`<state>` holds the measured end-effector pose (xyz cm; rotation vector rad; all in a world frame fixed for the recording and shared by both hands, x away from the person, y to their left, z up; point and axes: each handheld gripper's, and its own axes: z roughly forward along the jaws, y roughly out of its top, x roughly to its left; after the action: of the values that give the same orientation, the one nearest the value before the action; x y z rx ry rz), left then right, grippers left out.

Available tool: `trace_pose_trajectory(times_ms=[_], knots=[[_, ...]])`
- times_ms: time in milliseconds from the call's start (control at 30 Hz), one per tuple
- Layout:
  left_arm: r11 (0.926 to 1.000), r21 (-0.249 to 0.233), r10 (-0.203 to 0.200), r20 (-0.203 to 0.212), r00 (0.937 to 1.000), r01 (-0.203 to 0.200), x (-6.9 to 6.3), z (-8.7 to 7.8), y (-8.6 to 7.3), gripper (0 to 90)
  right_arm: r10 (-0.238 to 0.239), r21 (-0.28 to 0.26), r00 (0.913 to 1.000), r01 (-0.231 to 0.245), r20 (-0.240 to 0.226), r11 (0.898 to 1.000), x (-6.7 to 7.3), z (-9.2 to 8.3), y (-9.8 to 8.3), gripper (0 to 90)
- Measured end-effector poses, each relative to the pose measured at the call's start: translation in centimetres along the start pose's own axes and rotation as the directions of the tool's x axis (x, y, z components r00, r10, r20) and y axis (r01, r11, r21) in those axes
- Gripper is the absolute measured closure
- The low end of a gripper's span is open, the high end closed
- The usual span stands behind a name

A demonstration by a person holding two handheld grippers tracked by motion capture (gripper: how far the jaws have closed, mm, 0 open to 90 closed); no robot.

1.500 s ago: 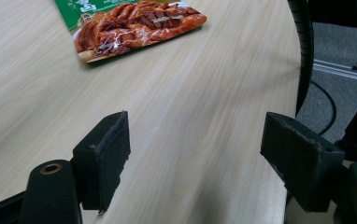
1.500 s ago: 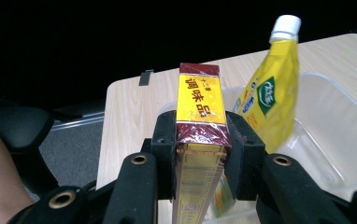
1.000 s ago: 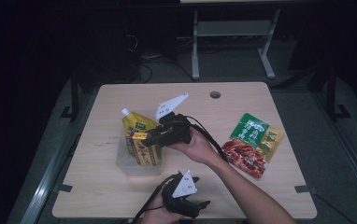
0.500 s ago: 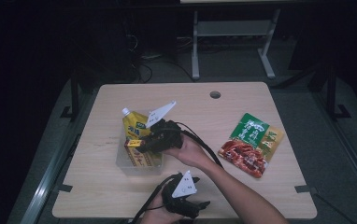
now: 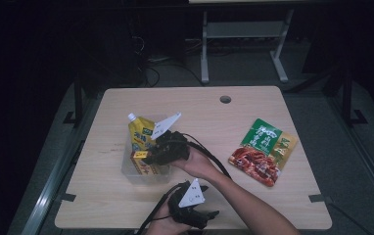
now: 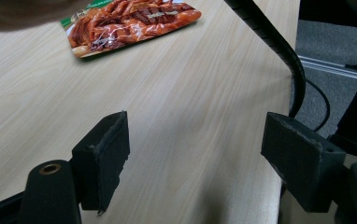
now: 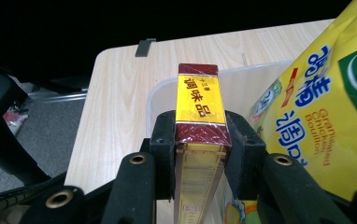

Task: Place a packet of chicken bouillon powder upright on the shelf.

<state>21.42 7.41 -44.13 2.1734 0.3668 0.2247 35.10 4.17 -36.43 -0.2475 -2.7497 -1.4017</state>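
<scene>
**Box going down into the bin**

Here, on one wooden table (image 5: 253, 103), I count two grippers, one clear bin, one box, one yellow pouch and one flat red-and-green packet.

The right gripper (image 7: 199, 135) has its black foam pads clamped on the two narrow sides of the box (image 7: 199, 100), a slim cardboard carton, yellow with dark red ends and printed characters. The box hangs over the bin (image 5: 128, 169), a clear, rounded-corner plastic tub near the table's left edge, with its lower end inside the rim. Just beside it stands the pouch (image 5: 141, 133), glossy, soft and bulging, with a white spout on top, leaning in the same bin.

The left gripper (image 6: 200, 158) rests at the near edge with its jaws wide apart, bare wood between them. The packet (image 5: 264, 152), shiny and flat, lies well apart on the right.

Compared with a second ago, the right gripper and box sit lower and nearer the bin's front; the left one has not moved.
</scene>
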Motion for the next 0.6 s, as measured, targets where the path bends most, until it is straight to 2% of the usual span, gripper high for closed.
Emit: trace_pose_trajectory(times_ms=[167, 367, 533, 600], knots=[[0.9999, -0.001, -0.011, 0.0, 0.9999, 0.011, -0.07, 0.1, -0.08, 23.0, -0.021, 0.022, 0.9997, 0.021, 0.011, 1.0, 0.22, 0.5, -0.39, 66.2], [0.9999, 0.004, -0.011, -0.003, 0.9999, 0.011, -0.01, 0.07, -0.13, 23.0, -0.023, 0.056, 0.9995, 0.022, 0.021, 0.998, 0.55, 0.77, -0.66, 65.1], [1.0, 0.006, 0.003, 0.001, 1.0, -0.003, -0.02, 0.12, -0.12, 23.1, -0.021, 0.045, 0.9994, 0.02, 0.026, 0.999, 0.51, 0.43, -0.77, 62.4], [0.9997, 0.005, -0.023, 0.002, 0.9997, 0.023, -0.21, 0.18, -0.16, 23.0, -0.017, 0.039, 0.9995, 0.016, 0.026, 0.999, 0.53, 0.22, -0.75, 61.2]])
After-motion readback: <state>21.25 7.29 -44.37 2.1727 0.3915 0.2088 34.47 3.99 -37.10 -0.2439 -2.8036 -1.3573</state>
